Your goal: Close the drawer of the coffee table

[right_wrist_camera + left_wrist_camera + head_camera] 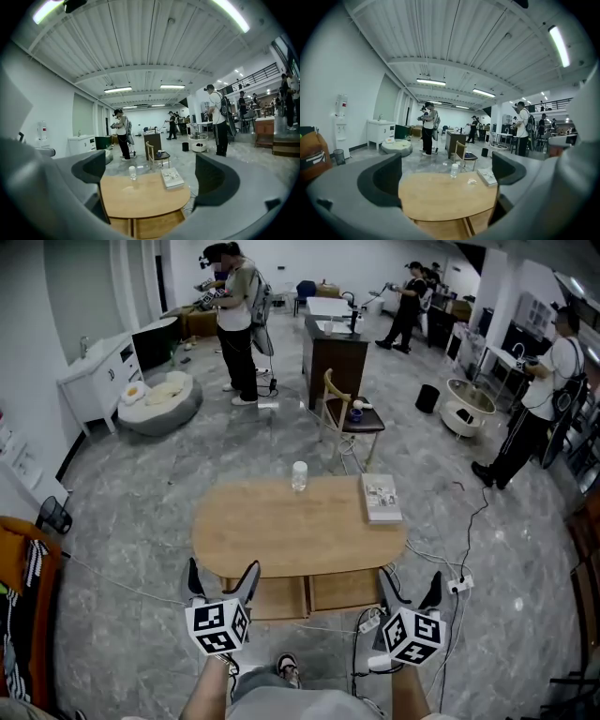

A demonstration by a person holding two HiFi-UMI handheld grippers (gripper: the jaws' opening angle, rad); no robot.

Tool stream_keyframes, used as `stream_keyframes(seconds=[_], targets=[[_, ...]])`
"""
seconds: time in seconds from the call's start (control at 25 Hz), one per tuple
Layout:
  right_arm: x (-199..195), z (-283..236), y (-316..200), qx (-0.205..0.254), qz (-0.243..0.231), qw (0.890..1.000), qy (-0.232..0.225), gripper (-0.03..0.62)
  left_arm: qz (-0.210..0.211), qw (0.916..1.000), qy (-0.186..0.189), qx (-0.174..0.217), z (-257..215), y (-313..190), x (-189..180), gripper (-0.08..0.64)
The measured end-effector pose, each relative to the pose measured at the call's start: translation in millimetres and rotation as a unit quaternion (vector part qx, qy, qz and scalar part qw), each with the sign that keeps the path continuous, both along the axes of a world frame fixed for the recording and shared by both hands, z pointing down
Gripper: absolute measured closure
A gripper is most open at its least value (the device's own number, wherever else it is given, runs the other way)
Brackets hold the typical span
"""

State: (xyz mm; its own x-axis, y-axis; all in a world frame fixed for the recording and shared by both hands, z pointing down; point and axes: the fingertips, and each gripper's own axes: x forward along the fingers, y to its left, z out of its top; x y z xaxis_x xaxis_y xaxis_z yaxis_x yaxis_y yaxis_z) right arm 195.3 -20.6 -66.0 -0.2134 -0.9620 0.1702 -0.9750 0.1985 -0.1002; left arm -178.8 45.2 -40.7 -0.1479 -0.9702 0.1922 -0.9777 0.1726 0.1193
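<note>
The coffee table (300, 531) has an oval wooden top. Two wooden drawer fronts show under its near edge, the left drawer (267, 599) reaching a little nearer to me than the right drawer (345, 590). My left gripper (222, 576) is open and empty, just short of the left drawer. Over by the table's near right corner, my right gripper (411, 587) is also open and empty. The left gripper view frames the table (447, 197) between the open jaws. In the right gripper view the table (143, 197) and drawers (154, 227) lie ahead, untouched.
A clear bottle (299, 475) and a book (381, 497) rest on the tabletop's far side. A wooden chair (349, 418) stands behind the table. A power strip (459, 585) and cables lie on the floor at right. Several people stand farther back.
</note>
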Motion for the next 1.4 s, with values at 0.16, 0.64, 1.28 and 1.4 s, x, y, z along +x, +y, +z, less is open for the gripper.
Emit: stream_keyframes(seconds=[0.16,0.64,1.28,1.4], targets=[[-15,1,-30,-0.004,0.01,1.0,-0.002,0.005,0.005,1.0,-0.004,-0.002,-3,-37,-22,-0.017],[-39,11,-78,-0.022,-0.018,1.0,0.011,0.005,-0.005,0.9997,0.008,-0.023,14,-78,-32,-0.017],[20,17,-89,-0.04,0.004,0.999,0.005,0.005,0.039,0.9984,0.017,-0.038,21,-108,39,-0.016],[44,24,-83,-0.049,0.027,0.998,0.008,0.005,0.061,0.997,0.018,-0.045,28,-120,60,-0.016]])
